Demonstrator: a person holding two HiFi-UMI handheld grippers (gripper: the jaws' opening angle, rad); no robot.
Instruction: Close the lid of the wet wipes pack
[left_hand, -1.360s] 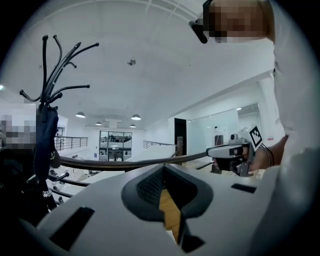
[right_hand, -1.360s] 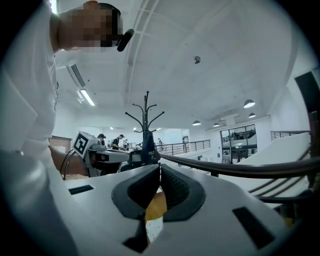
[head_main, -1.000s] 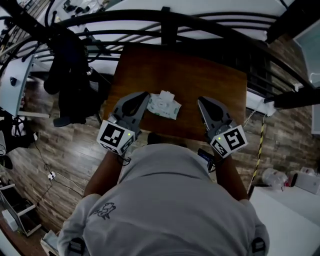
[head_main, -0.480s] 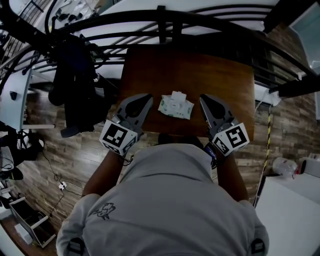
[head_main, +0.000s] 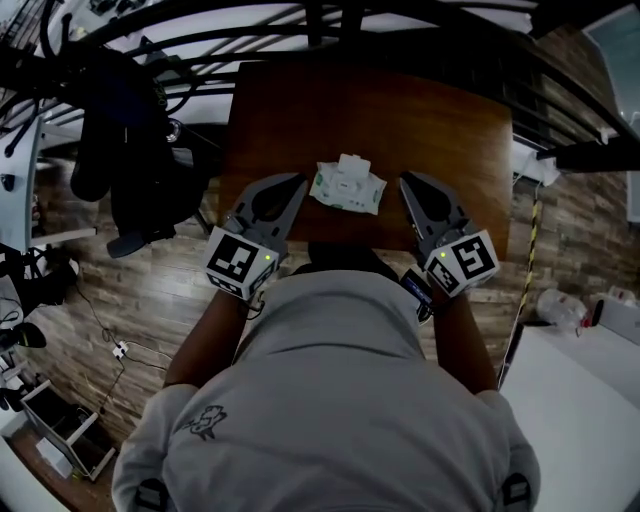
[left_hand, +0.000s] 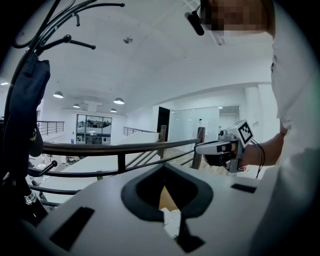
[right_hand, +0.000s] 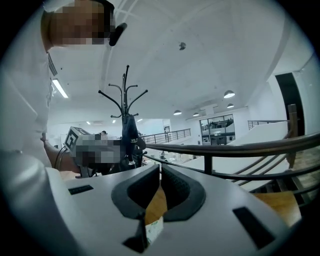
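Wet wipes pack lies on the wooden table, between the two claws and touching neither. Left gripper: jaws closed, nothing in them. Right gripper: jaws closed, also empty.

Risks: the pack looks light and nothing braces it, so a push on the lid from one closed tip would likely slide or tip it. A wipe poking from the opening could jam under the lid and stop it latching.

Unclear: white piece at the pack's far edge could be the raised lid or a loose wipe; cannot tell. Both gripper views show only a sliver of the pack. The person's shoulders cover the table's near edge.
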